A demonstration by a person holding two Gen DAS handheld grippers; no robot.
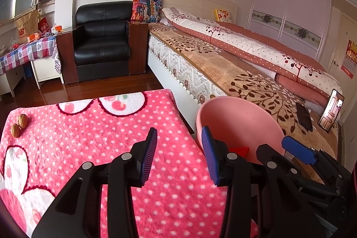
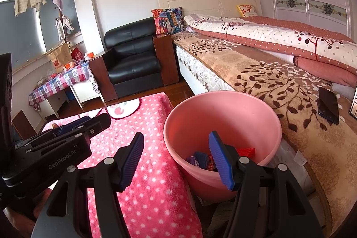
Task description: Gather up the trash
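Note:
My left gripper (image 1: 179, 148) hangs open over a table covered by a pink dotted blanket (image 1: 100, 131), with nothing between its blue pads. Two walnuts (image 1: 19, 125) lie at the blanket's far left corner. A pink bucket (image 1: 241, 119) stands right of the table, beside the bed. In the right wrist view my right gripper (image 2: 177, 157) is open and empty, straddling the near left rim of the pink bucket (image 2: 223, 113). Inside lie a red piece (image 2: 246, 151) and a blue-purple scrap (image 2: 198, 158). One walnut (image 2: 53, 126) peeks out behind the left gripper's fingers (image 2: 73, 126).
A bed (image 1: 223, 68) with a leaf-patterned cover runs along the right; a dark phone (image 1: 304, 116) lies on it and another phone (image 1: 331, 110) stands propped up. A black armchair (image 1: 102, 41) and a checked-cloth side table (image 1: 26, 50) stand at the back, on a wooden floor (image 1: 100, 86).

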